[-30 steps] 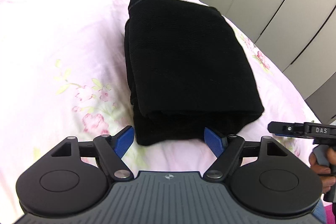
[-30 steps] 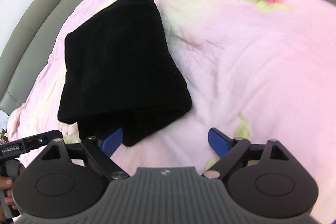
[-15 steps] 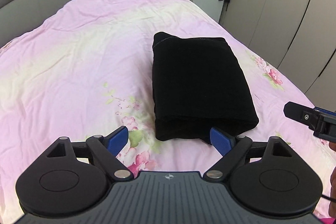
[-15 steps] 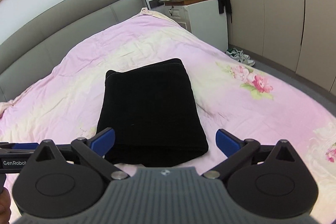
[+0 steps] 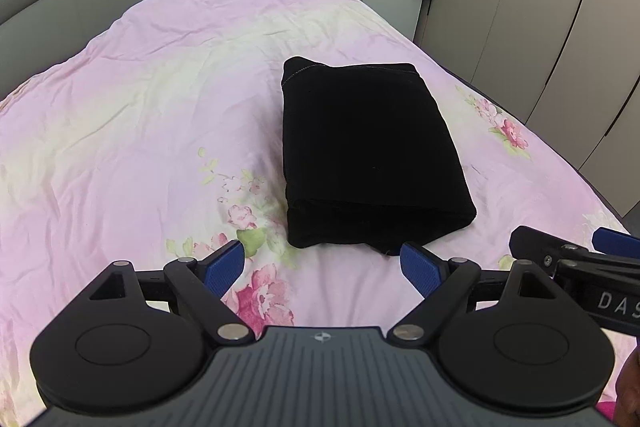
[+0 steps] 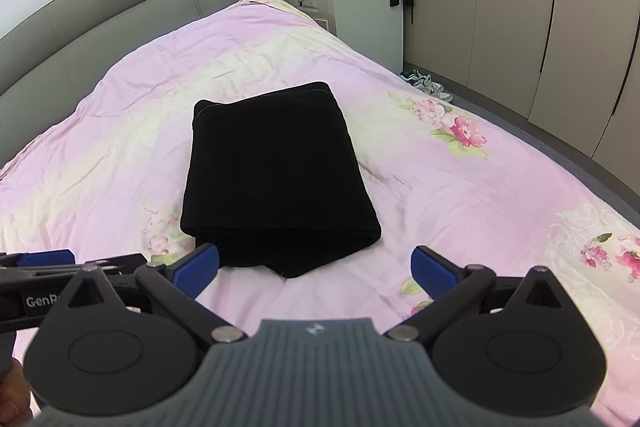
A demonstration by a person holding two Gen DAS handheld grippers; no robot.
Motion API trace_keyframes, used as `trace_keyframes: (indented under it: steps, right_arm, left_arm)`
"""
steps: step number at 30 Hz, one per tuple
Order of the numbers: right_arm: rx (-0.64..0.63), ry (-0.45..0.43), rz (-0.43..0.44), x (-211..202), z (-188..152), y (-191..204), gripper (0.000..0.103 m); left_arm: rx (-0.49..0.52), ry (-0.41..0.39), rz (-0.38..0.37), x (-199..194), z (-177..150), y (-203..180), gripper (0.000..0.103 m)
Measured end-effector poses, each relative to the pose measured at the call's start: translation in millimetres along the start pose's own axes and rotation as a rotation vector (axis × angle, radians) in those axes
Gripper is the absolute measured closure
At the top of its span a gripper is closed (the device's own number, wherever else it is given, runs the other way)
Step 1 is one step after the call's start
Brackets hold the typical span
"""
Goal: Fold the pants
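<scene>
The black pants (image 5: 368, 155) lie folded into a compact rectangle on the pink floral bedspread (image 5: 160, 115); they also show in the right wrist view (image 6: 276, 179). My left gripper (image 5: 322, 265) is open and empty, held just short of the near edge of the pants. My right gripper (image 6: 316, 267) is open and empty, also just short of that near edge. The right gripper shows at the right edge of the left wrist view (image 5: 576, 259). The left gripper shows at the left edge of the right wrist view (image 6: 44, 263).
A grey padded headboard (image 6: 120, 11) runs behind the bed. A white nightstand (image 6: 360, 11) with a bottle, a tissue pack and a dark garment stands at the far right corner. Beige wardrobe doors (image 6: 520, 7) line the right side; shoes (image 6: 426, 85) lie on the floor.
Both grippers have pulled back and up from the folded pants, so more of the bed and room shows. The pants have not moved. Both grippers stay open.
</scene>
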State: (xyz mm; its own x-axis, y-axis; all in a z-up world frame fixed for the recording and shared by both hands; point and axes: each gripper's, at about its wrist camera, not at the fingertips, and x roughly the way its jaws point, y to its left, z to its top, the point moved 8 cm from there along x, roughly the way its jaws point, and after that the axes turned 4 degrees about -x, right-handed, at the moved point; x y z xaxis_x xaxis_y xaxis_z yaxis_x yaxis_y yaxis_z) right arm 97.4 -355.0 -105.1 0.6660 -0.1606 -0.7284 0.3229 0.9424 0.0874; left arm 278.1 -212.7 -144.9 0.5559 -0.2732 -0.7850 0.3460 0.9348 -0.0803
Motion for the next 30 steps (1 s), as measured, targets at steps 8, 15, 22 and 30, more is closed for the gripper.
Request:
trace_keyframes:
  steps: [8, 15, 22, 30]
  right_arm:
    - [-0.014, -0.003, -0.010, -5.1, -3.4, 1.7, 0.005]
    - [-0.020, 0.002, -0.014, -6.9, -4.4, 1.1, 0.005]
    - [-0.028, -0.001, -0.017, -8.6, -4.7, 1.2, 0.005]
    - [-0.028, -0.001, -0.017, -8.9, -4.4, 0.6, 0.005]
  left_arm:
    - [0.010, 0.007, 0.013, -1.3, -2.7, 0.4, 0.001]
    - [0.003, 0.006, 0.012, -3.6, -1.5, 2.8, 0.001]
    - [-0.001, 0.007, 0.013, -3.9, -1.3, 3.5, 0.001]
    - [-0.002, 0.007, 0.012, -4.1, -1.2, 3.5, 0.001]
